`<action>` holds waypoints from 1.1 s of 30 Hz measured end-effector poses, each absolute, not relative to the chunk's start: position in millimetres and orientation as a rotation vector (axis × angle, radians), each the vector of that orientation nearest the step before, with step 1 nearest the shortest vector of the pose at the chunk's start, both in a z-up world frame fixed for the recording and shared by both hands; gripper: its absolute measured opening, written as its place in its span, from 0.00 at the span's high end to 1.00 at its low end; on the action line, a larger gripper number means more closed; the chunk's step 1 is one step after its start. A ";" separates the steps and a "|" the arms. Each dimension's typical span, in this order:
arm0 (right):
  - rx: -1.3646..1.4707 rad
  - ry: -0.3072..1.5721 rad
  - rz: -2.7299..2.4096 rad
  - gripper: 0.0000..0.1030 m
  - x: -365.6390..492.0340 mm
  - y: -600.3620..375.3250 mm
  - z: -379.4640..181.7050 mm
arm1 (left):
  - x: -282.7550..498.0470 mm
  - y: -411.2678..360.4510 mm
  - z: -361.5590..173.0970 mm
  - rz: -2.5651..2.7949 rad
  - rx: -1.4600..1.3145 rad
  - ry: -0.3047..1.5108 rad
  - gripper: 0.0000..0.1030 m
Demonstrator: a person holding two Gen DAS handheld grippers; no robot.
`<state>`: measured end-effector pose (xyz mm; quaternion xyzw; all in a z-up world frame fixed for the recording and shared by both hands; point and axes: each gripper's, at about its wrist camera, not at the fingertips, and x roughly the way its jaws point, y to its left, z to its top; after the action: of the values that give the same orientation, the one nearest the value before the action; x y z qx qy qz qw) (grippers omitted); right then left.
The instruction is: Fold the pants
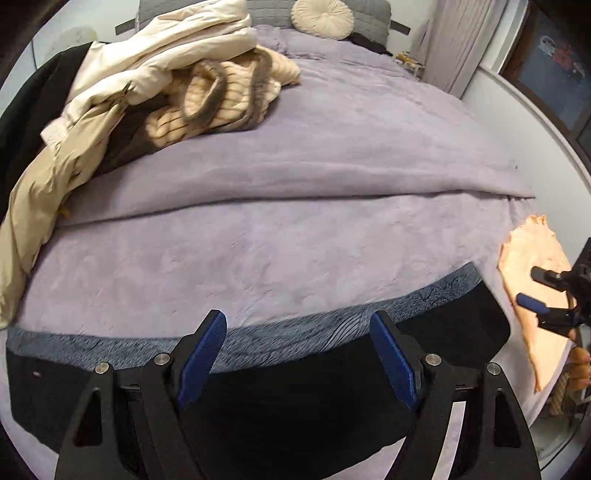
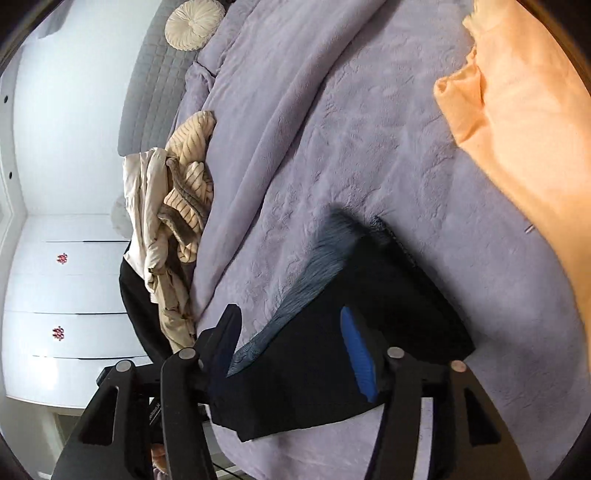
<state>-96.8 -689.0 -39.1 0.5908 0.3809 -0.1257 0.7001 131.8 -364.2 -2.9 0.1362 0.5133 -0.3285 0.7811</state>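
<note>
Both grippers, left [image 1: 299,354] and right [image 2: 295,354], hover with jaws apart and empty over folded black pants [image 1: 258,387] near the lavender bed's [image 1: 295,221] edge; the folding appears essentially complete.

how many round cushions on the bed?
1. A cream round pleated cushion leans against the grey quilted headboard, at the head of the lilac plush bed cover. The clothes pile may hide others.
</note>
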 end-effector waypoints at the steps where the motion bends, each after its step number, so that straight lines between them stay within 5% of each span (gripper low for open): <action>1: 1.277 0.864 -0.315 0.40 -104.4 -684.3 -35.9 | 128.1 -355.6 -12.4 -0.684 0.317 1.119 0.21; 7: 1.322 0.941 -0.440 0.45 -152.6 -658.7 -75.3 | 109.6 -318.3 -83.9 -0.519 0.355 1.254 0.21; 9: 1.376 0.945 -0.460 0.58 -157.0 -657.2 -96.7 | 111.0 -313.3 -102.1 -0.474 0.339 1.290 0.21; 11: 1.414 0.889 -0.444 0.92 -154.2 -660.0 -104.8 | 115.2 -313.0 -113.0 -0.436 0.319 1.303 0.21; 14: 1.379 0.845 -0.407 0.93 -145.7 -661.4 -88.0 | 125.4 -318.8 -116.1 -0.396 0.321 1.261 0.21; 17: 1.269 0.991 -0.496 0.93 -149.1 -662.9 -93.0 | 141.1 -323.7 -127.3 -0.363 0.305 1.263 0.20; 23: 1.177 0.984 -0.480 0.84 -160.7 -657.6 -65.2 | 151.4 -326.4 -109.3 -0.381 0.321 1.236 0.18; 27: 0.984 1.037 -0.251 0.84 -96.9 -615.9 -41.5 | 147.5 -320.2 -106.2 -0.417 0.354 1.219 0.18; 33: 0.773 1.154 -0.118 0.84 22.6 -564.1 -93.0 | 159.9 -332.2 -137.2 -0.324 0.339 1.212 0.18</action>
<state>22.6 -564.1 -93.0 0.3559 0.5313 -0.0544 0.7669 159.9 -332.2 -137.2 0.1580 0.5642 -0.1507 0.7962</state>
